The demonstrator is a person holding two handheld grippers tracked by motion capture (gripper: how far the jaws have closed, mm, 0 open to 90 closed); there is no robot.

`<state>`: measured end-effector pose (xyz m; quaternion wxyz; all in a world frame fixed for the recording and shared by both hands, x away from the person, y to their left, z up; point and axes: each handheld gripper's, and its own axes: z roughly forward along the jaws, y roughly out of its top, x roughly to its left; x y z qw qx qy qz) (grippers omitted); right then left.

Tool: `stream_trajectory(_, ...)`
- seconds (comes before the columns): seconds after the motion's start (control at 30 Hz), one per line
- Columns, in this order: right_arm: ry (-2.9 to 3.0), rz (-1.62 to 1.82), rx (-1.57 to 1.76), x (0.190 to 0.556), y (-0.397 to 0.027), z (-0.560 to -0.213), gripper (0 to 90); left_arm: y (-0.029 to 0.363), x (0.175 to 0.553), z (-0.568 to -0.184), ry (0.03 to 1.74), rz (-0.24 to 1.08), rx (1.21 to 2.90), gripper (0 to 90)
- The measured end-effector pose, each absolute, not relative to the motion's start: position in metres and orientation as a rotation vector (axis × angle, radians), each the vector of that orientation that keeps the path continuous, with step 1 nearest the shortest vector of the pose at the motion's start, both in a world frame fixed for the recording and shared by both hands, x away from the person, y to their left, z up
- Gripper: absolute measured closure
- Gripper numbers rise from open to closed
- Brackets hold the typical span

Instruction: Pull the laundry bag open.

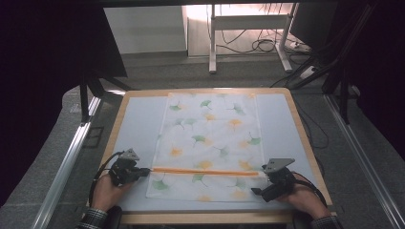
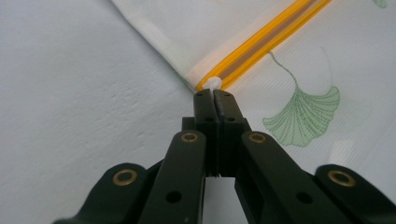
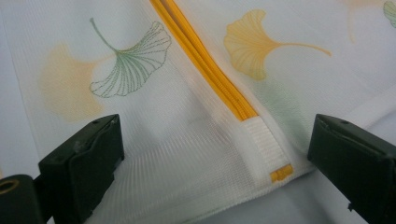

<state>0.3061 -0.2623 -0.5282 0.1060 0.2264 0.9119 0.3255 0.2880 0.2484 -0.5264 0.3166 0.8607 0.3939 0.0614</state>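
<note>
A white mesh bag (image 1: pixel 210 129) printed with green and orange ginkgo leaves lies flat on the table. An orange zipper (image 1: pixel 205 171) runs across its near part. At the zipper's left end my left gripper (image 1: pixel 148 171) is shut on the small white zipper pull (image 2: pixel 214 84), its jaws pressed together around it (image 2: pixel 214 94). My right gripper (image 1: pixel 262 185) hovers at the bag's right edge. Its jaws stand wide open (image 3: pixel 217 123) on either side of the zipper's closed end (image 3: pixel 243 109) and the white fabric tab (image 3: pixel 266 144) there, touching nothing.
The bag rests on a pale blue mat (image 1: pixel 136 124) on a wooden-edged table (image 1: pixel 305 138). Metal rails (image 1: pixel 67 157) run along both sides. Beyond the table, desk legs and cables (image 1: pixel 258 45) stand on the floor.
</note>
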Motion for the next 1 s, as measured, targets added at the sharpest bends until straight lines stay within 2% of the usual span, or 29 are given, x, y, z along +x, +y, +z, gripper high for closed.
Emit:
stream_trajectory(0.13, 2.690, 0.936, 0.682, 0.307, -0.260, -0.526, 4.3, 0.244, 0.287, -0.524, 1.019, 0.185, 2.251, 85.9)
stream_trajectory(0.17, 2.687, 0.928, 0.699, 0.307, -0.259, -0.526, 5.2, 0.244, 0.287, -0.523, 1.015, 0.188, 2.240, 81.7)
stream_trajectory(0.2, 2.679, 0.917, 0.718, 0.307, -0.258, -0.524, 7.8, 0.242, 0.286, -0.521, 1.000, 0.223, 2.245, 72.0)
stream_trajectory(0.27, 2.673, 0.914, 0.725, 0.307, -0.258, -0.523, 8.5, 0.240, 0.285, -0.521, 0.996, 0.238, 2.246, 68.9)
stream_trajectory(0.3, 2.665, 0.910, 0.738, 0.308, -0.258, -0.523, 8.4, 0.239, 0.285, -0.520, 0.992, 0.255, 2.244, 62.0)
stream_trajectory(0.7, 2.623, 1.006, 0.796, 0.304, -0.256, -0.507, 2.2, 0.229, 0.277, -0.512, 0.944, 0.347, 2.210, 33.1)
stream_trajectory(1.0, 2.581, 1.045, 0.790, 0.294, -0.246, -0.494, 0.0, 0.226, 0.272, -0.507, 0.931, 0.353, 2.188, 21.4)
